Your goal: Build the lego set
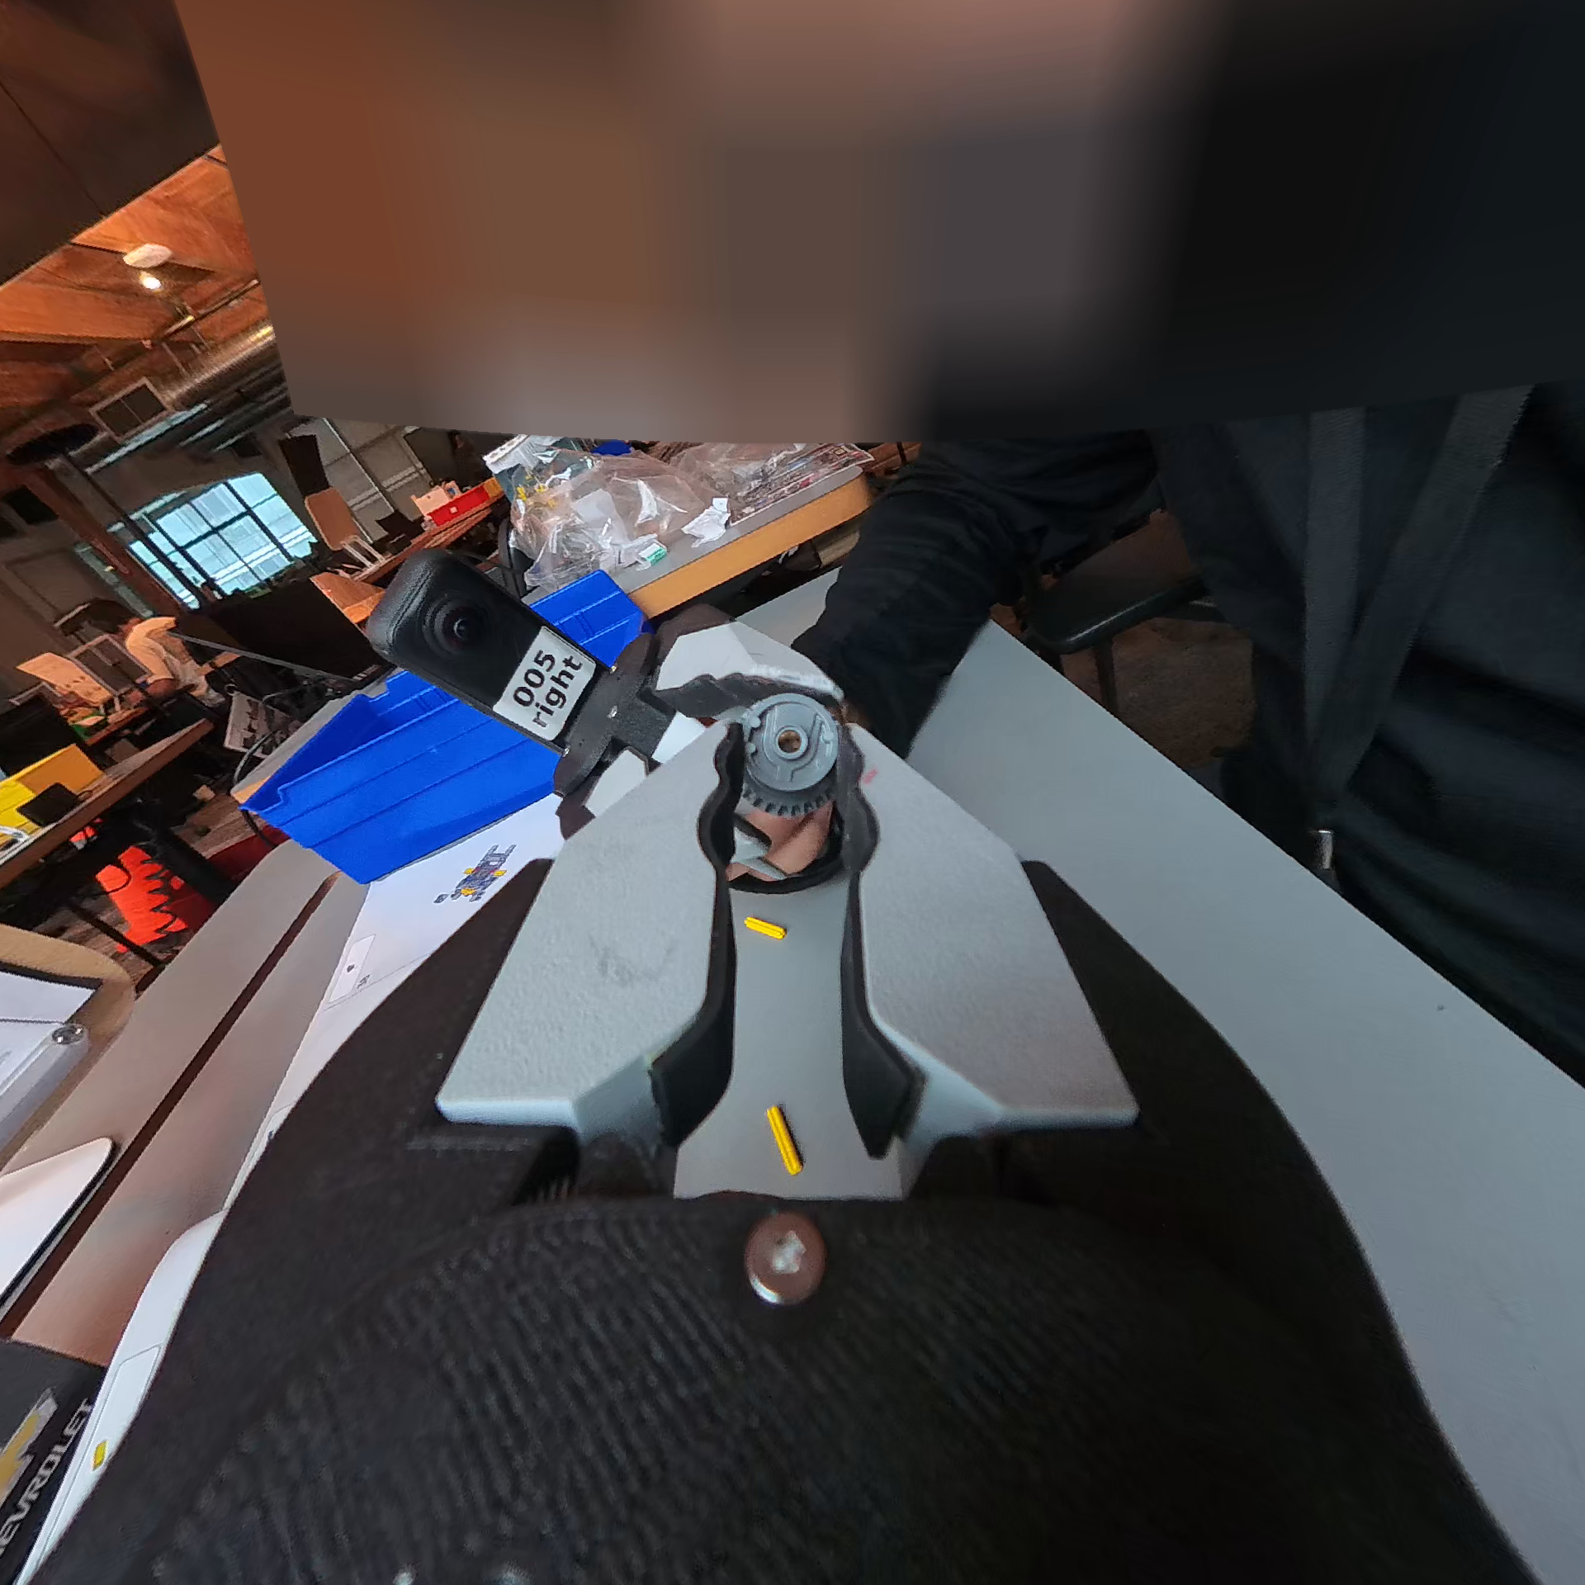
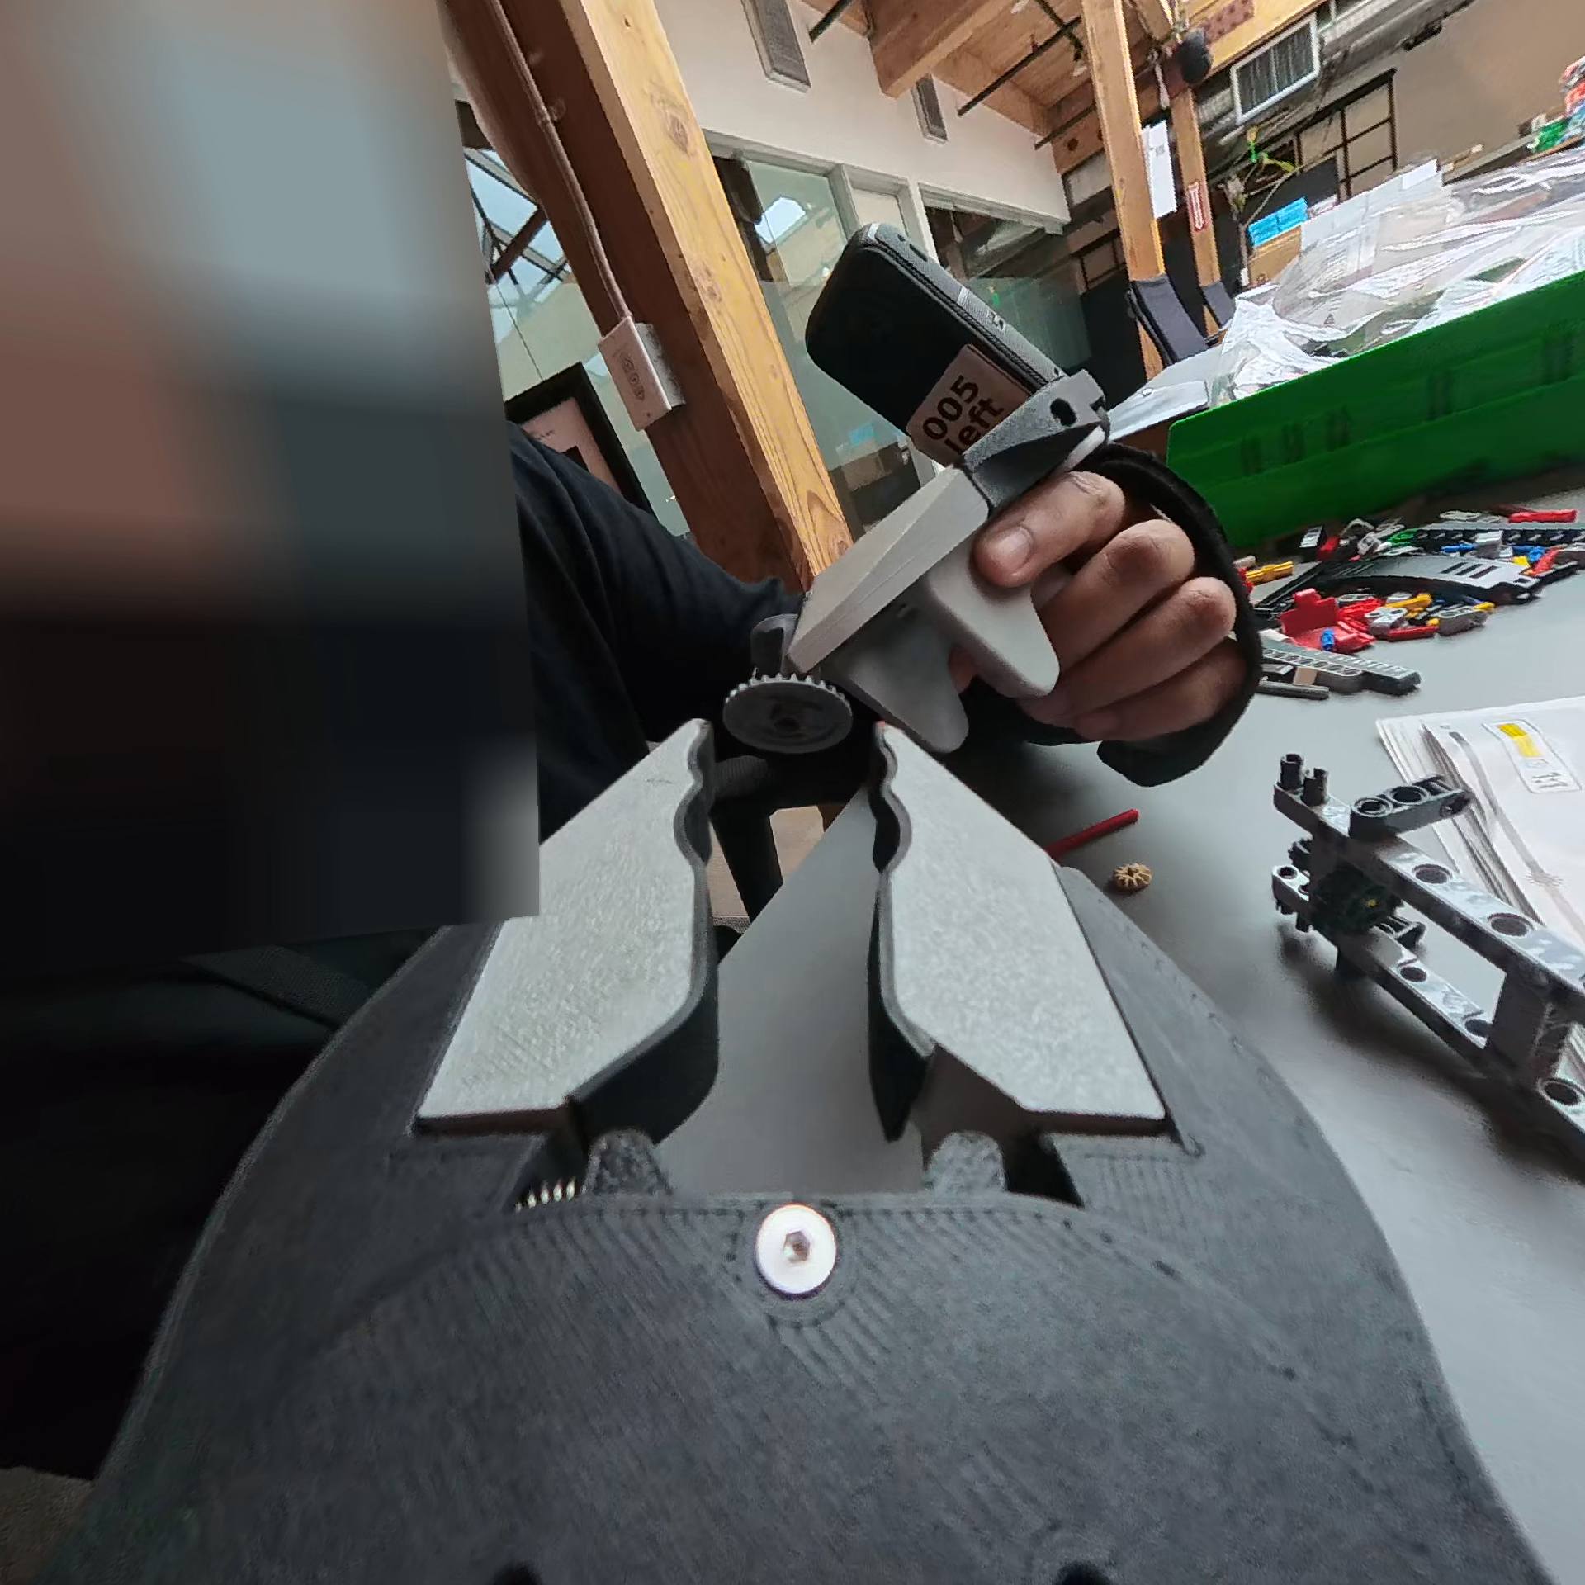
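Observation:
A grey gear piece (image 1: 787,755) sits between the fingertips of my left gripper (image 1: 789,776), which is shut on it and holds it above the grey table (image 1: 1201,943). In the right wrist view the gear (image 2: 785,716) hangs just past the tips of my right gripper (image 2: 793,755). That gripper's jaws stand wider than the gear; I cannot tell if they touch it. A person's hand (image 2: 1115,617) holds the left gripper (image 2: 776,665), which comes down onto the gear from the right. A grey beam frame assembly (image 2: 1415,900) lies on the table to the right.
Two yellow pins (image 1: 763,928) (image 1: 785,1139) lie under the left gripper. A red axle (image 2: 1093,832) and a tan gear (image 2: 1130,876) lie near the instruction booklet (image 2: 1501,772). Loose pieces (image 2: 1415,583) lie before a green bin (image 2: 1372,437). A blue bin (image 1: 412,772) stands at left. Less than 4 cm separates the two grippers' tips.

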Tool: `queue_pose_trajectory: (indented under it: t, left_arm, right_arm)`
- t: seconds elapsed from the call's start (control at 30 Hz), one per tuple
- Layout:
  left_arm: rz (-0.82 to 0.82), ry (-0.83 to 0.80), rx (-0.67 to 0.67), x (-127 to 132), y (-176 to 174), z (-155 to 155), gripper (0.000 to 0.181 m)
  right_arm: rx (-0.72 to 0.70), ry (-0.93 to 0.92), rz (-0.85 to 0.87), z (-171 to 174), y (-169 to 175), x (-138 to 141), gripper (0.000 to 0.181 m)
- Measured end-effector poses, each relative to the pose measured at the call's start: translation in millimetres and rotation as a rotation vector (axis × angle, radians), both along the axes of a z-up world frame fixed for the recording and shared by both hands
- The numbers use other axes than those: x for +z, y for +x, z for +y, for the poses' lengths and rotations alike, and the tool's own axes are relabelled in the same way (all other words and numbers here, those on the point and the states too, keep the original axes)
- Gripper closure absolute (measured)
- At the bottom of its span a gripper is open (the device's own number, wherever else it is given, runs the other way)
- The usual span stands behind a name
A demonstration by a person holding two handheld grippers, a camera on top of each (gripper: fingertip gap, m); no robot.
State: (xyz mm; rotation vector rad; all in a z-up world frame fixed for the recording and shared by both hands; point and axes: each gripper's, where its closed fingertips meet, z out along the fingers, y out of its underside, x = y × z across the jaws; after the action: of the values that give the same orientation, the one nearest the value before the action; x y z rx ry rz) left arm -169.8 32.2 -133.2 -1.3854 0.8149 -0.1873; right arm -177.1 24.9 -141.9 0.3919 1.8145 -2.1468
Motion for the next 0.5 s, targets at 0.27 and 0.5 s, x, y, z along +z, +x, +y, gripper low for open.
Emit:
queue_pose_trajectory:
  t: [0.27,0.5]
  left_arm:
    - [0.028,-0.012,0.016,-2.7,1.4,3.1,0.163]
    - [0.052,-0.055,0.052,-4.4,-1.5,5.9,0.163]
  right_arm:
    - [0.014,-0.030,-0.023,-0.7,0.2,3.1,0.155]
    - [0.027,-0.062,-0.078,1.2,-3.3,2.9,0.155]
